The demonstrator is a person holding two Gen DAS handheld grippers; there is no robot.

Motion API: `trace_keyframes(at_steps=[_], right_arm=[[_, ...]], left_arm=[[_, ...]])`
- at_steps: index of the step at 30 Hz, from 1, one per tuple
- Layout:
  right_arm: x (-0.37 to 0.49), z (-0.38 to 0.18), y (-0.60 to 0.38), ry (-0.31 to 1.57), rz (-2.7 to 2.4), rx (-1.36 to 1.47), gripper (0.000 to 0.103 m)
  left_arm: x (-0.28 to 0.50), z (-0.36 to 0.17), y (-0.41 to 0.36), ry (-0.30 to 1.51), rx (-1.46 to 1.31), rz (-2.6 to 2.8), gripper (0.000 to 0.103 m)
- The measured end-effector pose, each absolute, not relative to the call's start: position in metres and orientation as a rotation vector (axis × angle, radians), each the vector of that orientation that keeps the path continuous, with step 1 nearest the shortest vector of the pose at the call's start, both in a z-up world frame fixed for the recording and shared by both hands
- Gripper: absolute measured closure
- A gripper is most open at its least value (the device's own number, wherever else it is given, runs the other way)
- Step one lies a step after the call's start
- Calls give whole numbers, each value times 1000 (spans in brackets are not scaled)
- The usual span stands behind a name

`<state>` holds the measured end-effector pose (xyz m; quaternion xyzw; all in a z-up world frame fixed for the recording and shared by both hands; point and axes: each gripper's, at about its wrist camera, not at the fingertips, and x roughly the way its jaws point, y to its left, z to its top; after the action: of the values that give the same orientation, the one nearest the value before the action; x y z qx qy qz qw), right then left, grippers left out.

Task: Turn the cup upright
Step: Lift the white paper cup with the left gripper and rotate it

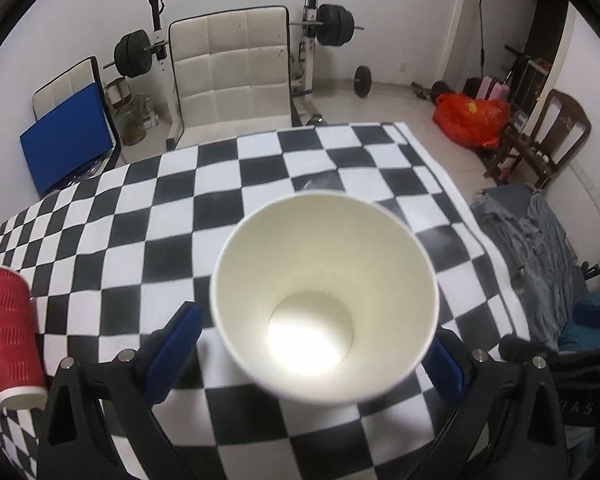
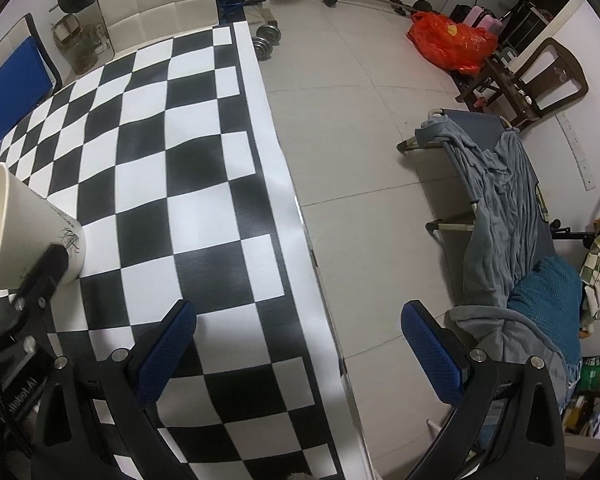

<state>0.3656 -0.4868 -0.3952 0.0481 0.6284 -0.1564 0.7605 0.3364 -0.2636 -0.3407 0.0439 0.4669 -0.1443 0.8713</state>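
Note:
A white paper cup (image 1: 324,296) sits between my left gripper's (image 1: 312,356) blue pads, its open mouth facing the camera. The right pad touches the cup's side; the left pad stands a little apart from it, so the jaws look open around the cup. In the right wrist view the same cup (image 2: 24,228) shows at the far left, tilted, base near the checkered tablecloth (image 2: 188,184), with a left gripper finger against it. My right gripper (image 2: 300,356) is open and empty, over the table's right edge.
A red ribbed cup (image 1: 8,332) stands upside down at the table's left. White chairs (image 1: 232,76) and barbell weights (image 1: 334,24) stand behind the table. An orange bag (image 2: 452,40), a wooden chair (image 2: 540,80) and a cot with grey blankets (image 2: 496,200) are on the floor to the right.

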Motion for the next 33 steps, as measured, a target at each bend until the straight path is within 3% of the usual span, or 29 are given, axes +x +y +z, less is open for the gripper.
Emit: trace_keyframes(at_steps=[2, 4, 5, 19, 33], right_arm=[[365, -397, -488, 1369, -341, 103, 0], [364, -398, -488, 1368, -338, 103, 0], [364, -399, -490, 1368, -339, 99, 0], [331, -389, -468, 1372, -304, 110, 0], [234, -329, -380, 1369, -233, 82, 0]], left_arm=[[338, -341, -264, 954, 92, -309, 9], [339, -342, -265, 945, 97, -319, 40], [340, -343, -265, 953, 99, -322, 42], [310, -302, -239, 972, 87, -289, 44], [217, -243, -176, 1031, 124, -258, 44]])
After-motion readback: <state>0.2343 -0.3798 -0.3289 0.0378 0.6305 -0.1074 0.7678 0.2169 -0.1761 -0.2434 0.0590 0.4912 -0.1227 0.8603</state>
